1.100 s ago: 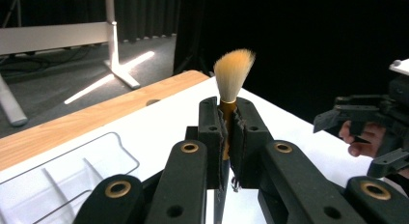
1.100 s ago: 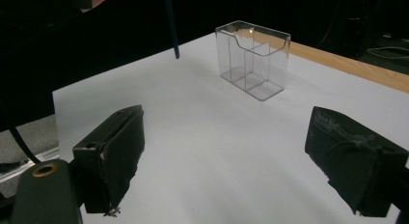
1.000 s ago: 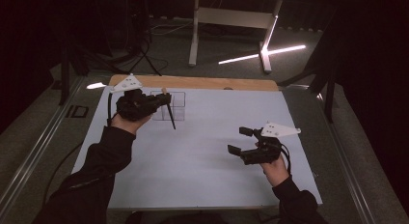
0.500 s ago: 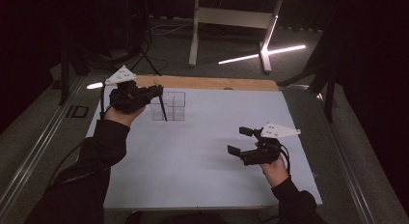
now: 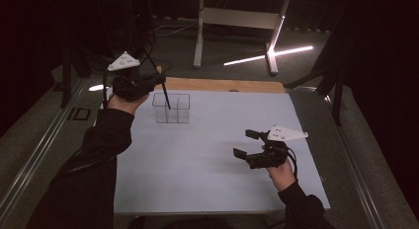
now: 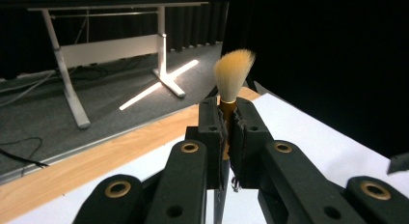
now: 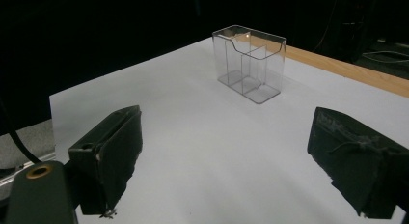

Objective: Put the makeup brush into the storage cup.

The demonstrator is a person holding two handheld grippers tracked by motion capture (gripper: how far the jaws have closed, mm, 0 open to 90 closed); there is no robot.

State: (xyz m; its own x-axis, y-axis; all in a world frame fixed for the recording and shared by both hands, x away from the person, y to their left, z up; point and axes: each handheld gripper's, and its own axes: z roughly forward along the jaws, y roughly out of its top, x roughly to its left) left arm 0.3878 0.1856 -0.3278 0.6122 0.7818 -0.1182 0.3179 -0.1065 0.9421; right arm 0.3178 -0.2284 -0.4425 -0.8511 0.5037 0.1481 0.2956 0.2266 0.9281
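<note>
A clear plastic box with inner dividers stands near the tabletop's far left corner, and its compartments look empty. The left gripper, held above the box's left end, has its jaws clamped on a brush with a pale bushy tuft, gold collar and thin dark handle slanting down over the box. The right gripper hovers near the right edge, jaws apart.
</note>
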